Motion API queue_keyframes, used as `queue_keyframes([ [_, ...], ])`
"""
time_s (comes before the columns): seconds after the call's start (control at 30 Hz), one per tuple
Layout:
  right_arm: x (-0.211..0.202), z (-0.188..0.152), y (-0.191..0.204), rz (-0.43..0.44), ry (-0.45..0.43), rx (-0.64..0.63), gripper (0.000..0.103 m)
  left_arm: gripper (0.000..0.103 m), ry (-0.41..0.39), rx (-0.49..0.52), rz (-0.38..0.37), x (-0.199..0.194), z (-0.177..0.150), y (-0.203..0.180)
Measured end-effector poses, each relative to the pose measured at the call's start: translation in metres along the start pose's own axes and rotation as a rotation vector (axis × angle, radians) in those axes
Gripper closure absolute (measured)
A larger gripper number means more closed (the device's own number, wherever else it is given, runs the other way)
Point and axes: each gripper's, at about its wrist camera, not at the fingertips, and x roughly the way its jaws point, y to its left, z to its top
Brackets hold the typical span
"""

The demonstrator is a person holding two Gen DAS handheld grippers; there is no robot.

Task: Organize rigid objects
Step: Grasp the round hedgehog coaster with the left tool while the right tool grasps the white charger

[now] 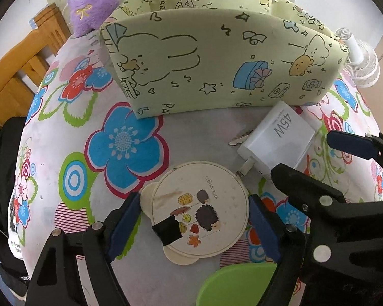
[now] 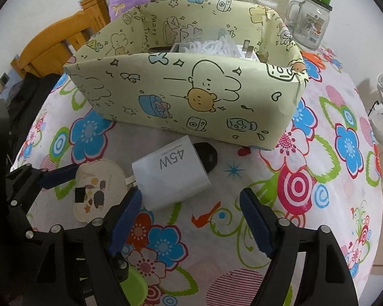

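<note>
Over the floral tablecloth (image 1: 130, 81) my left gripper (image 1: 194, 219) brackets the round mirror (image 1: 200, 209), jaws unclenched; right gripper (image 2: 191, 219) gapes short of charger (image 2: 172, 176); I'd centre both before squeezing.

My left gripper (image 1: 194, 219) angled steeply down, blue pads (image 1: 125, 224) astride round mirror (image 1: 200, 209), touching or not unclear. My right gripper (image 2: 191, 216) angled steeply down beside it, jaws wide, nothing gripped between pads (image 2: 255, 224).

Floral table (image 2: 306, 191) w/ box (image 2: 191, 97), charger (image 2: 173, 176), coaster (image 1: 199, 209).
</note>
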Motion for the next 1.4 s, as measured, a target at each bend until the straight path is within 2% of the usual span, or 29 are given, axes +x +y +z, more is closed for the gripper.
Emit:
queue_keyframes([
  [0.3, 0.004, 0.005, 0.009, -0.002, 0.012, -0.027, 0.019, 0.018, 0.003, -0.001, -0.003, -0.003, -0.002, 0.014],
  [0.63, 0.018, 0.014, 0.026, -0.007, 0.02, -0.057, 0.018, 0.018, 0.005, -0.048, -0.002, -0.004, -0.006, 0.035],
  [1.0, 0.037, 0.028, 0.045, -0.023, 0.039, -0.084, 0.018, 0.018, 0.012, -0.062, -0.006, 0.0, -0.005, 0.04],
  [1.2, 0.042, 0.029, 0.049, -0.061, 0.035, -0.091, 0.024, 0.018, 0.012, -0.054, -0.009, 0.0, -0.006, 0.041],
  [1.4, 0.04, 0.027, 0.042, -0.051, 0.054, -0.038, 0.025, 0.018, 0.007, -0.036, -0.014, -0.002, -0.005, 0.036],
])
